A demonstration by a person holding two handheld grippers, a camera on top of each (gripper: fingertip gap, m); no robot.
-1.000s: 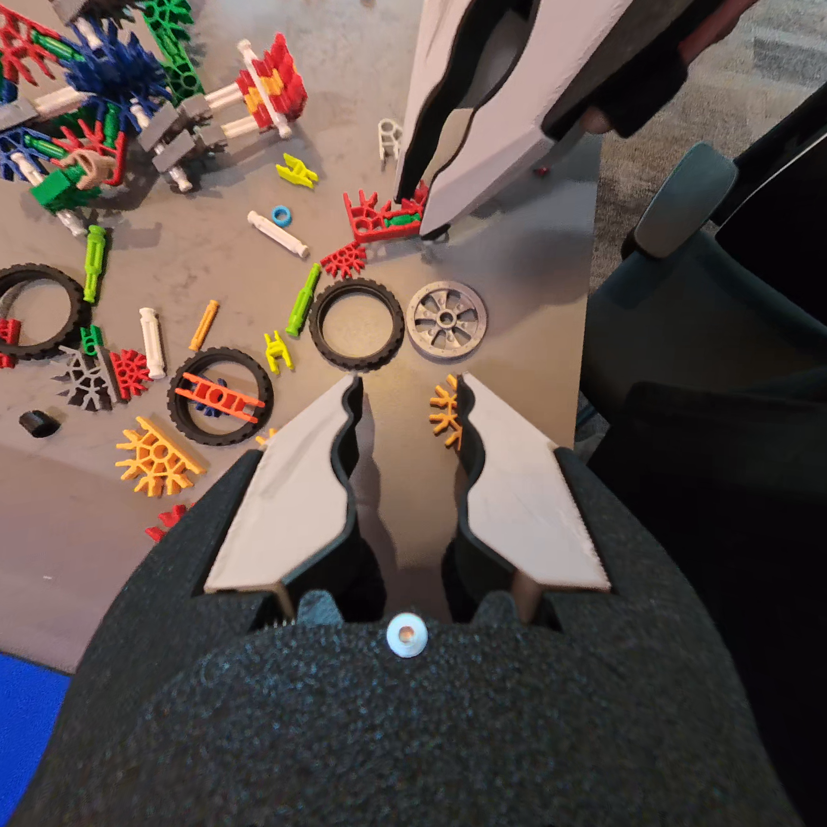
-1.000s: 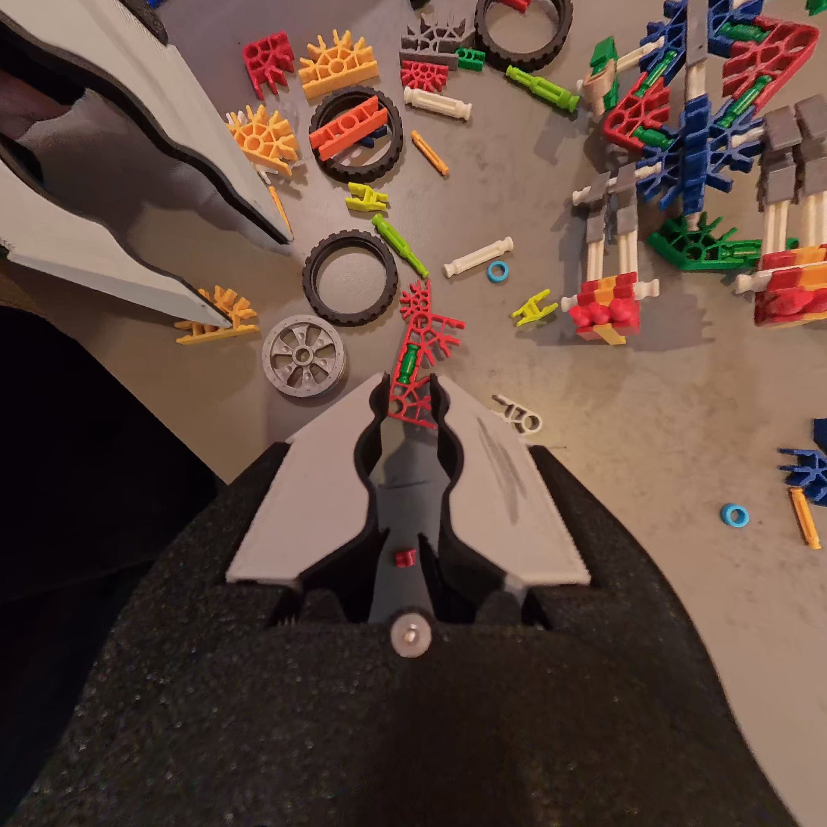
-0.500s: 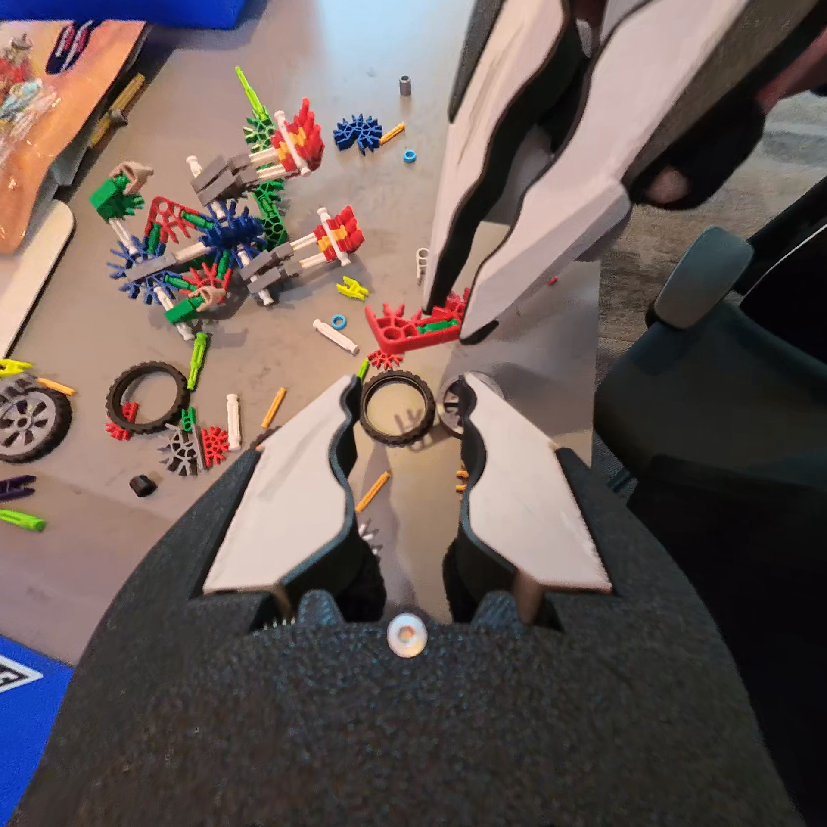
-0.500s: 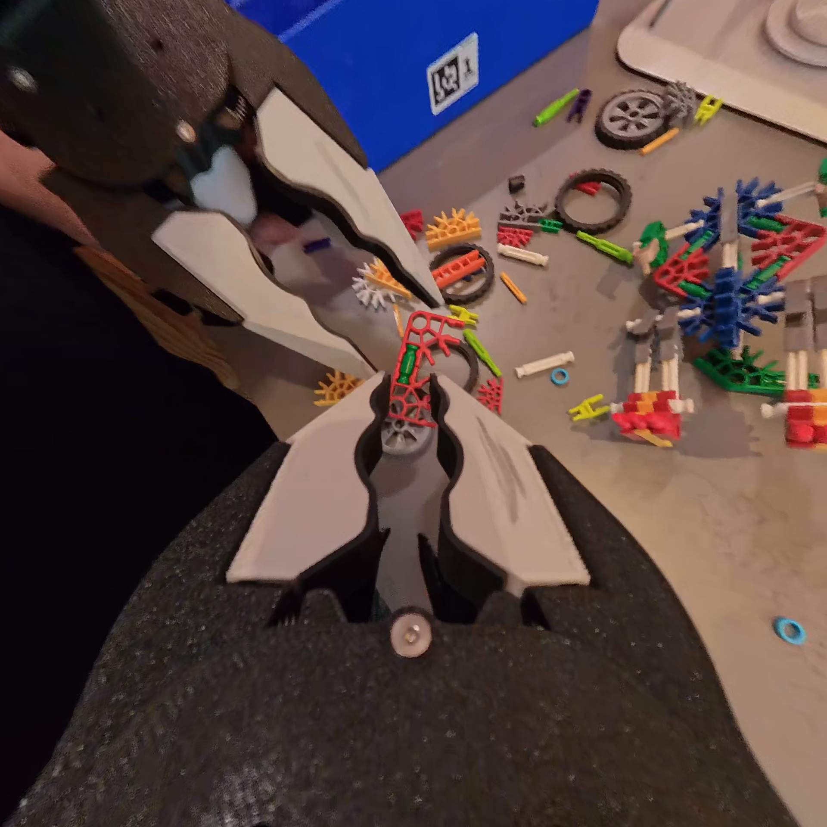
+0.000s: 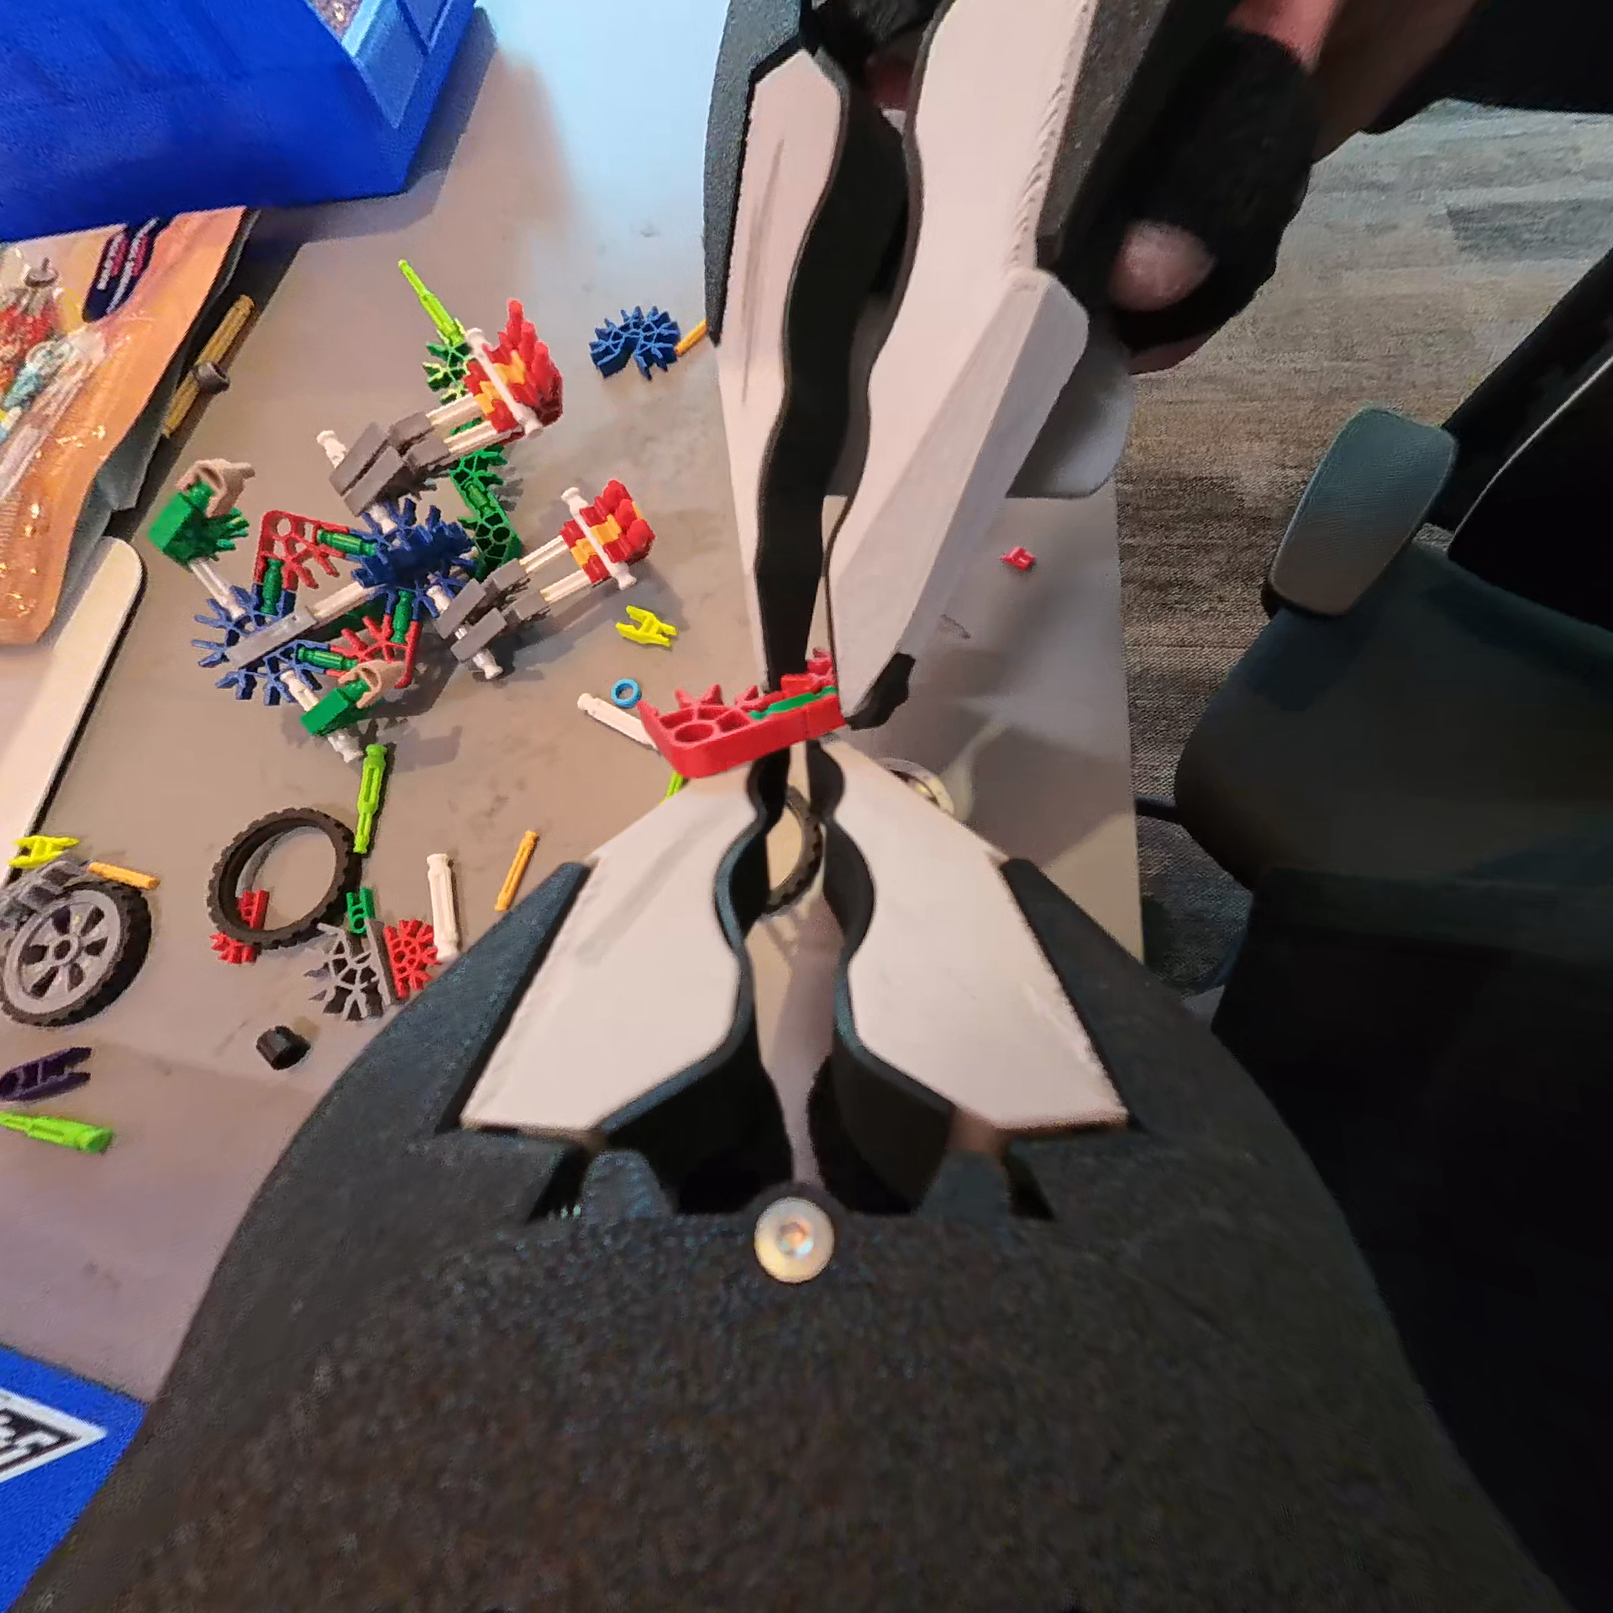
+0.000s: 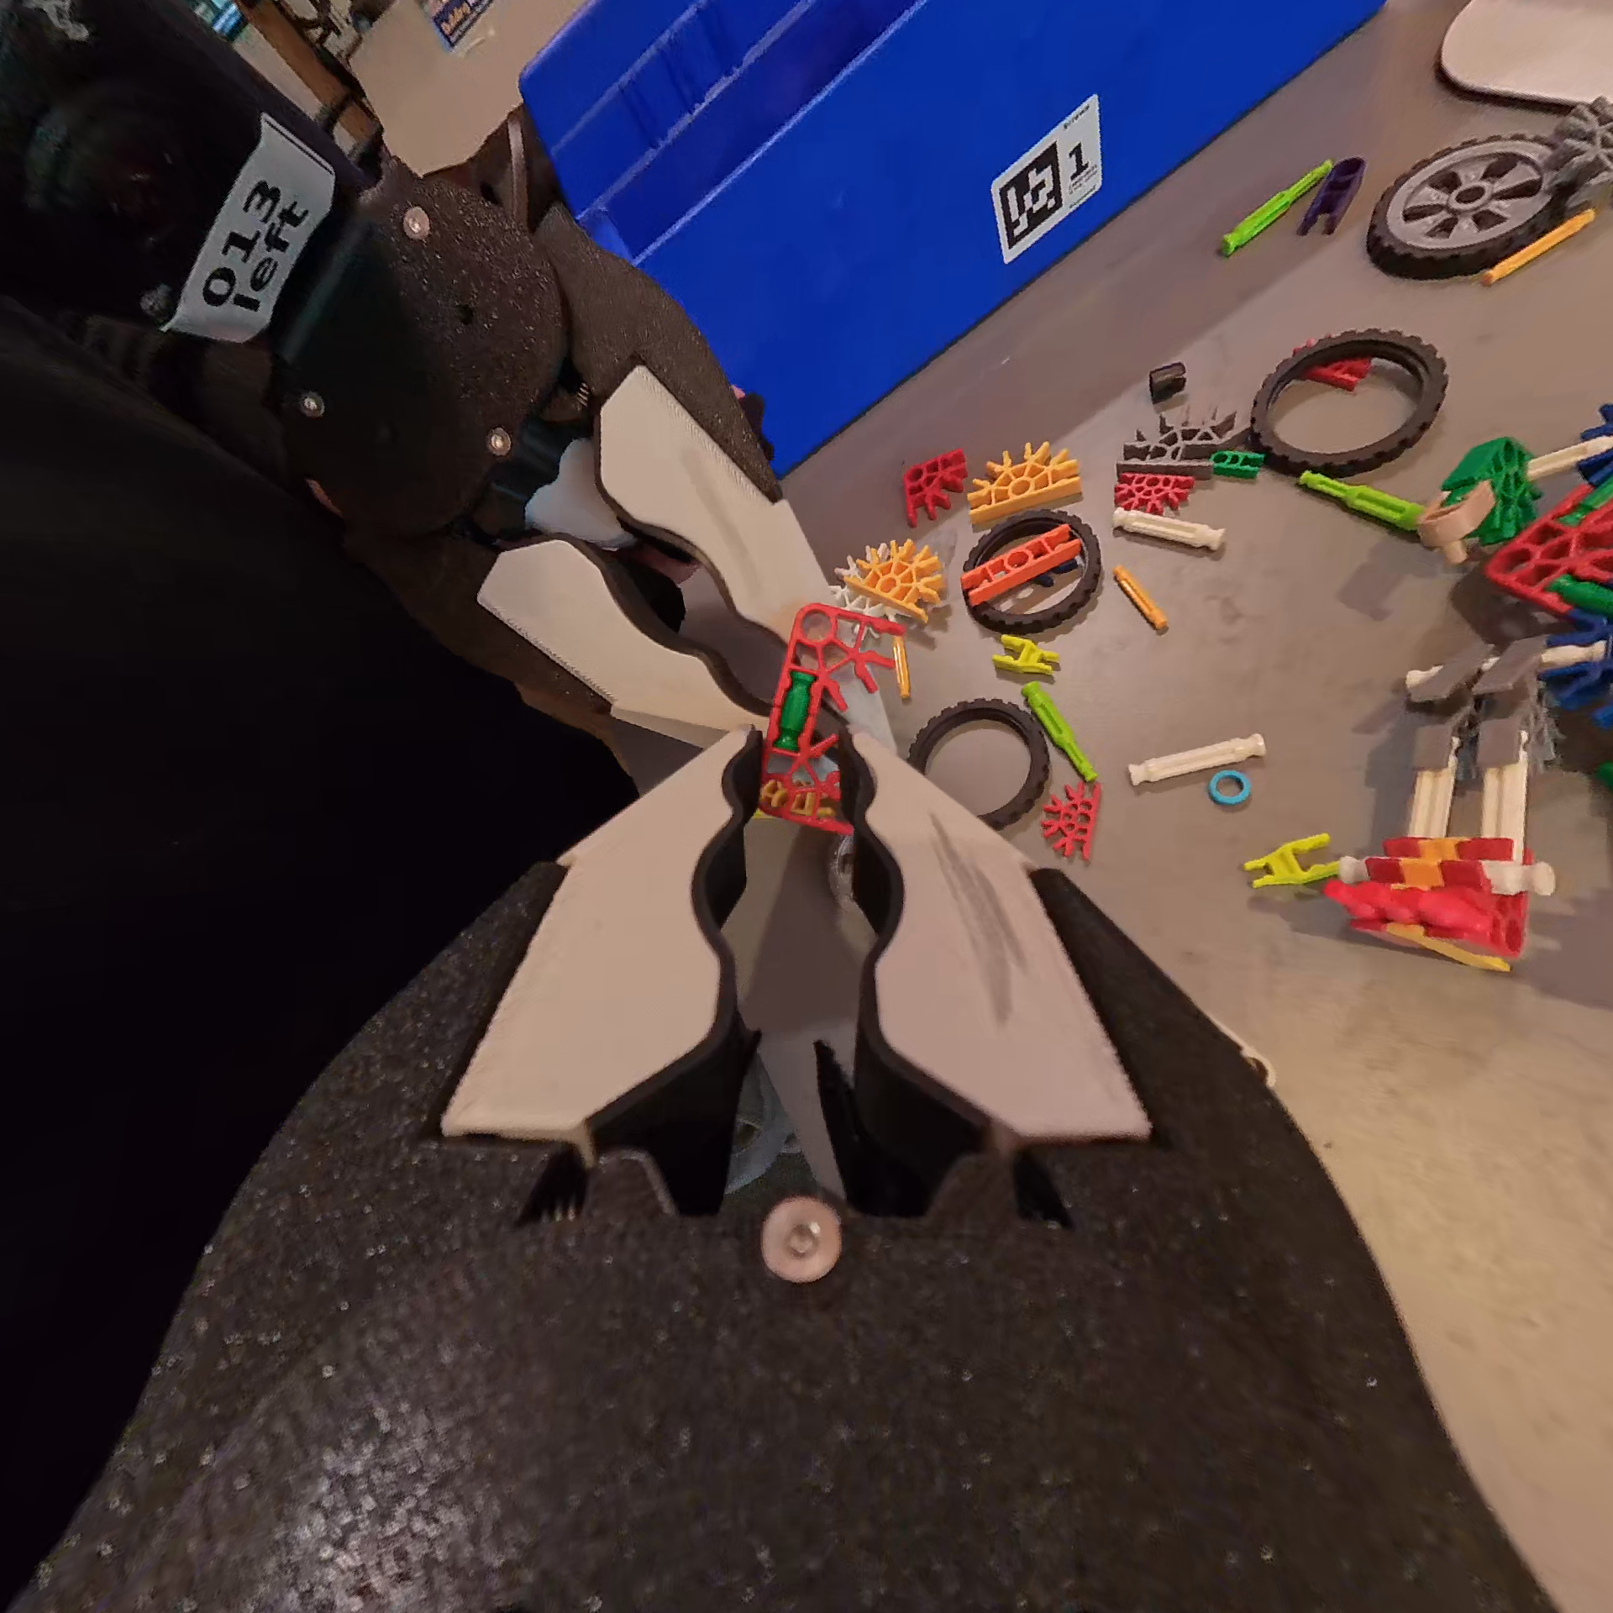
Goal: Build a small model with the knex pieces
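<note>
My right gripper (image 6: 799, 751) is shut on the near end of a flat red connector piece (image 6: 792, 659) with a short green rod (image 6: 794, 707) clipped in it, and holds it above the grey table (image 6: 1309, 1091). In the left wrist view this gripper (image 5: 825, 689) reaches down from the top with the red piece (image 5: 724, 729) sticking out to the left. My left gripper (image 5: 792, 768) has its jaws drawn to a narrow gap on the piece's other end. In the right wrist view the left gripper (image 6: 816, 698) comes in from the upper left.
A coloured rod-and-connector model (image 5: 393, 559) lies on the table. Around it are black tyres (image 5: 279, 873), a spoked wheel (image 5: 70, 951) and several loose rods and connectors. A blue bin (image 6: 873, 218) stands behind. The table's right edge (image 5: 1126, 785) borders a dark chair (image 5: 1396, 698). Less than 4 cm separates the two grippers' tips.
My right gripper lifted the red piece off the table and towards the left gripper. My left gripper rose to meet it, and its jaws went from open to nearly closed on the piece.
</note>
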